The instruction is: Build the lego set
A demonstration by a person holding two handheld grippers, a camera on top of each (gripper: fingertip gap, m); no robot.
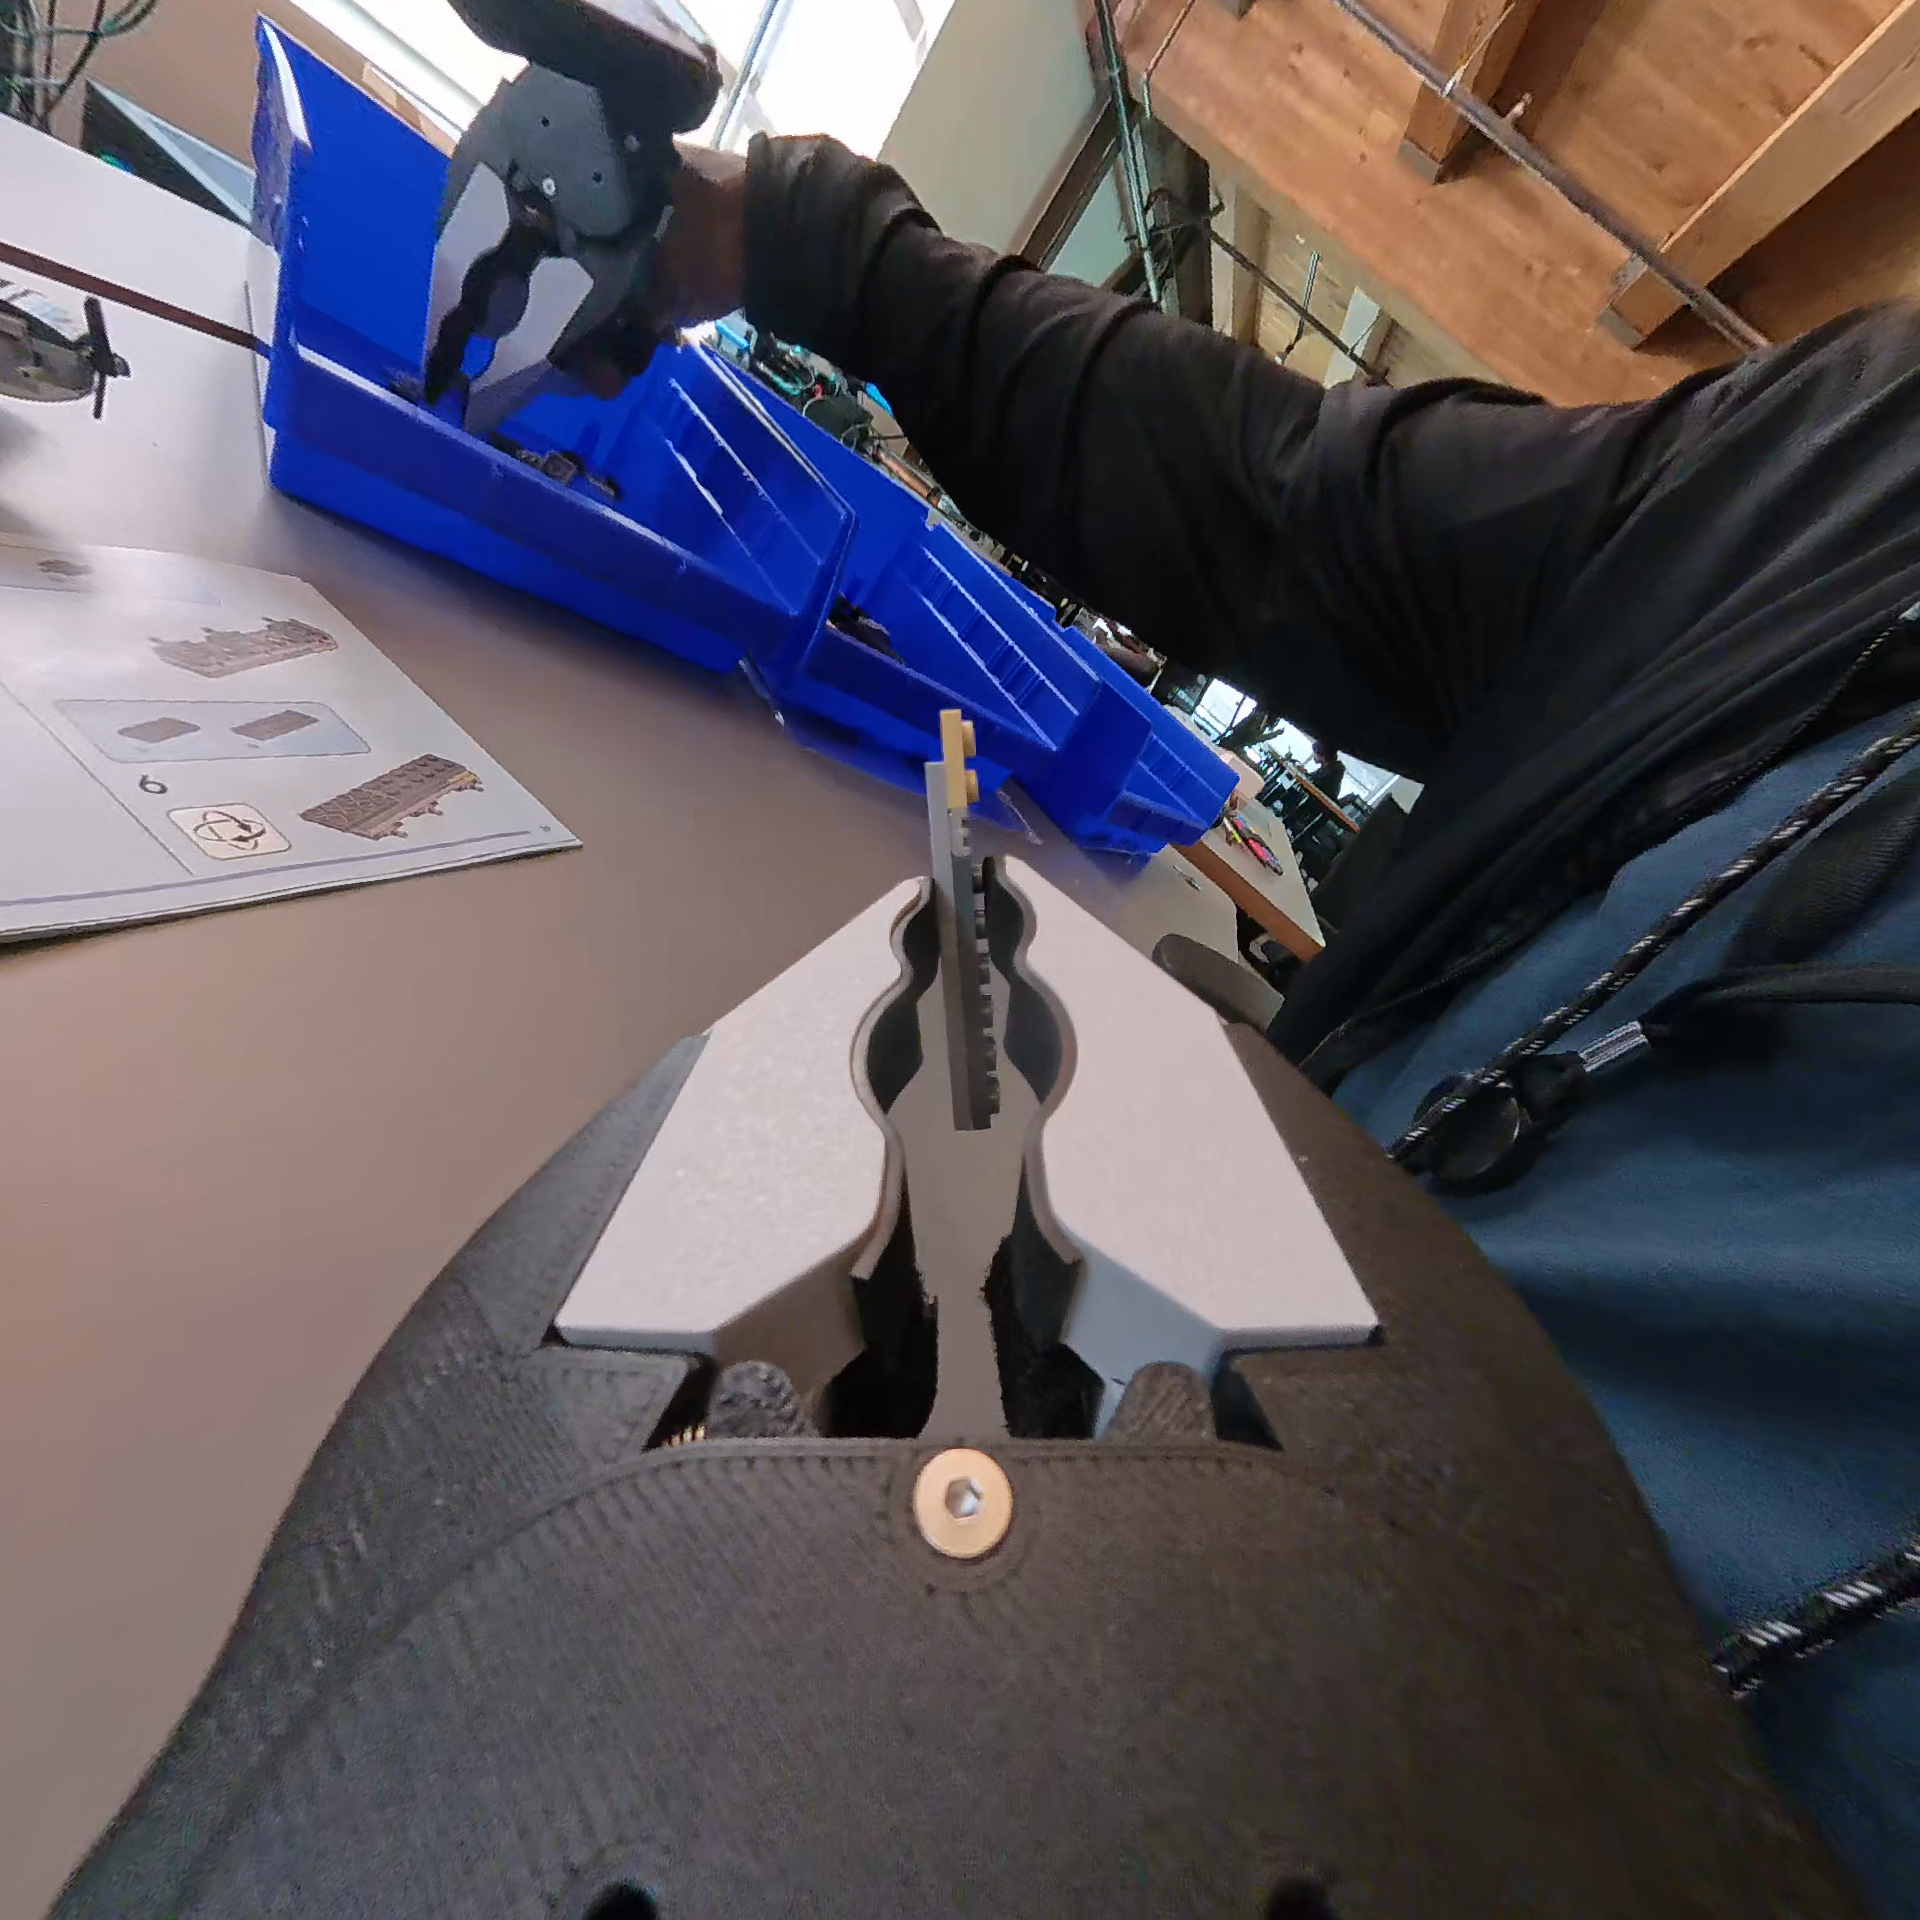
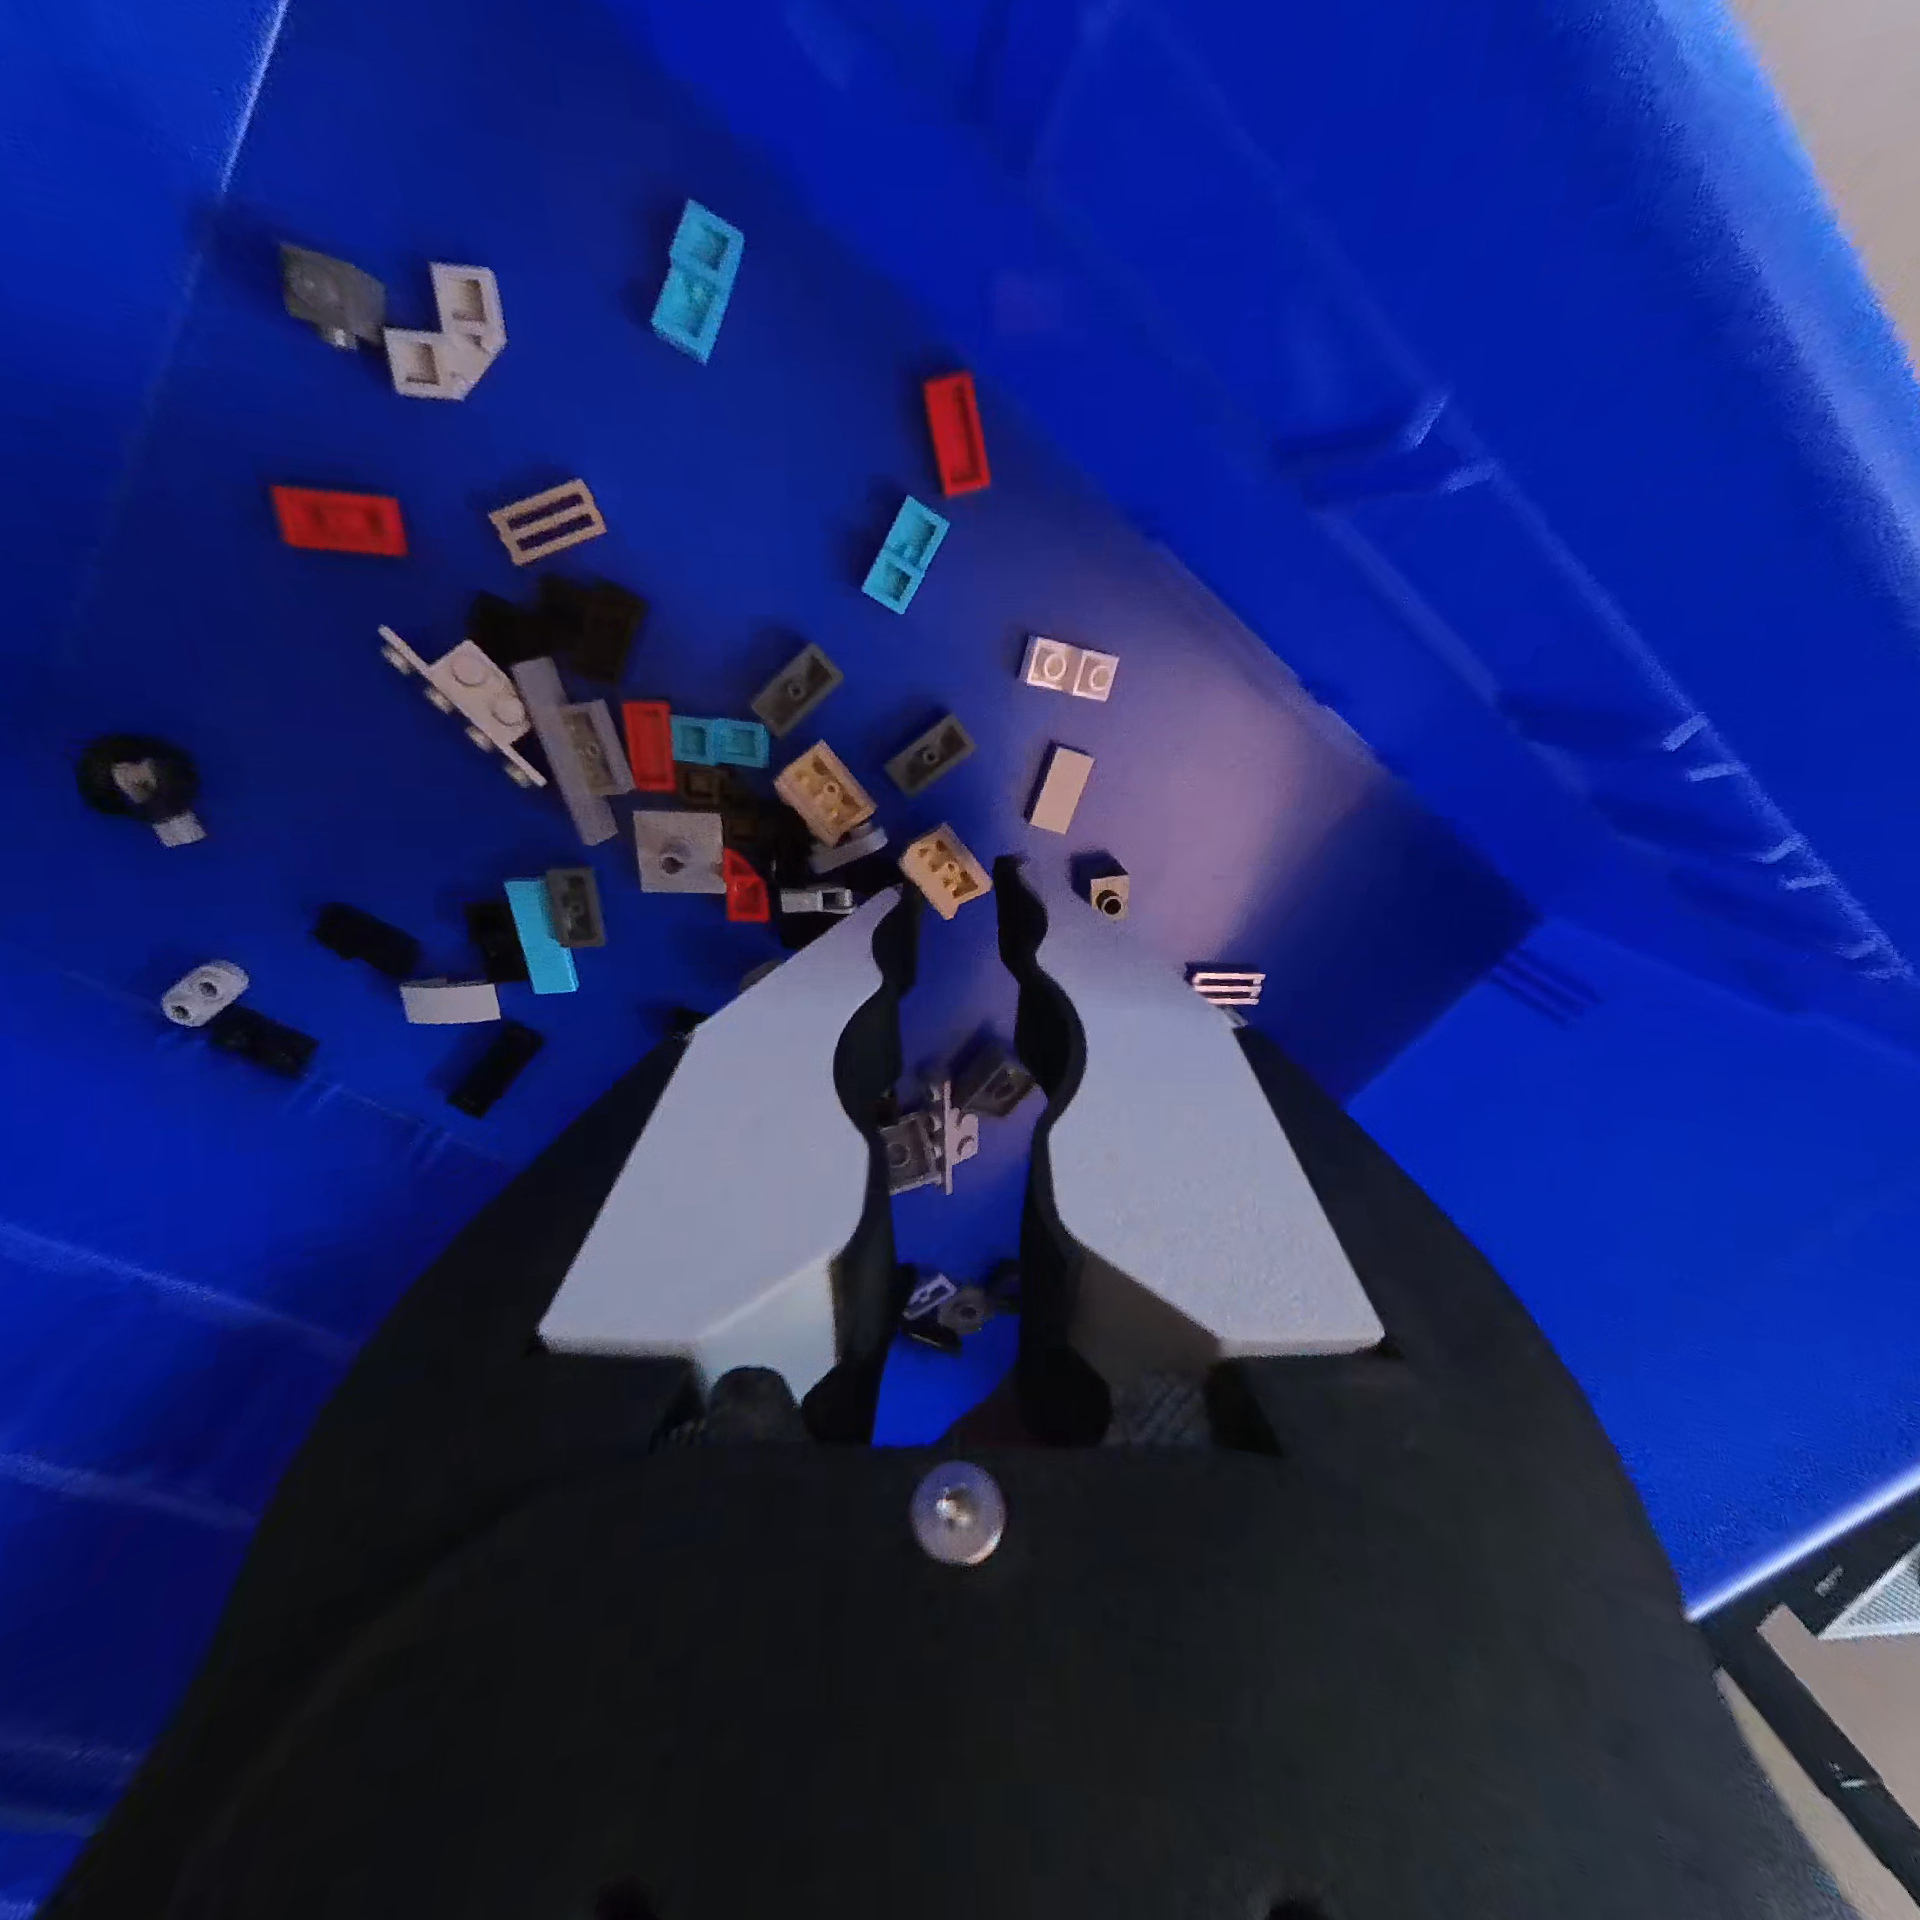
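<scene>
My left gripper (image 1: 961, 883) is shut on a partly built lego assembly (image 1: 961, 935): a grey and dark plate held edge-on with a tan piece at its top. It is held above the table. My right gripper (image 2: 956, 883) is open inside a blue bin (image 2: 1351, 520); it also shows in the left wrist view (image 1: 457, 390). A tan brick (image 2: 943, 871) lies right at its fingertips, between them. Several loose pieces in red, teal, grey, white and black are scattered on the bin floor, among them another tan brick (image 2: 826, 792).
A row of blue bins (image 1: 727, 551) stands along the table's far side. An open instruction booklet (image 1: 208, 727) lies on the grey table (image 1: 312, 1091) at the left. A person's black sleeve (image 1: 1143, 436) reaches across to the bin.
</scene>
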